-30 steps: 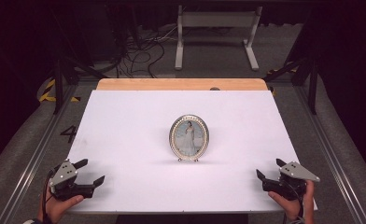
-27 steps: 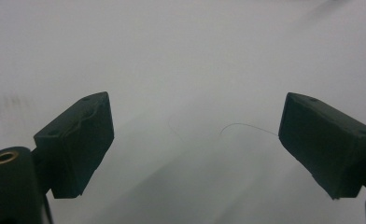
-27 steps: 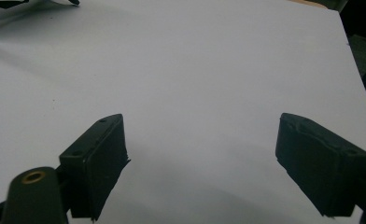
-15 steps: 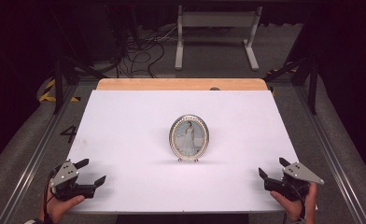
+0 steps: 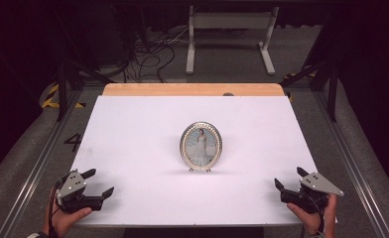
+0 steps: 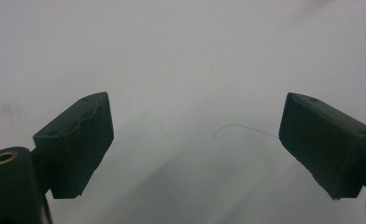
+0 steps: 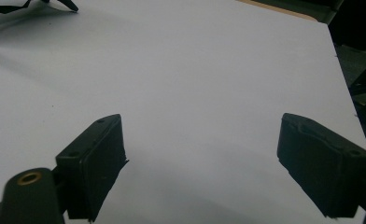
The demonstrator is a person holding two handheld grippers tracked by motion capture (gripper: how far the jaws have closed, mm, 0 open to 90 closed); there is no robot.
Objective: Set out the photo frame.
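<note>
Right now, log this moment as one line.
left gripper: open, near-left corner | right gripper: open, near-right corner | frame: upright, mid-table, untouched

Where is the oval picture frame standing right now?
In the high view the oval picture frame stands upright near the middle of the white table, apart from the left gripper and right gripper at the near corners.
</note>
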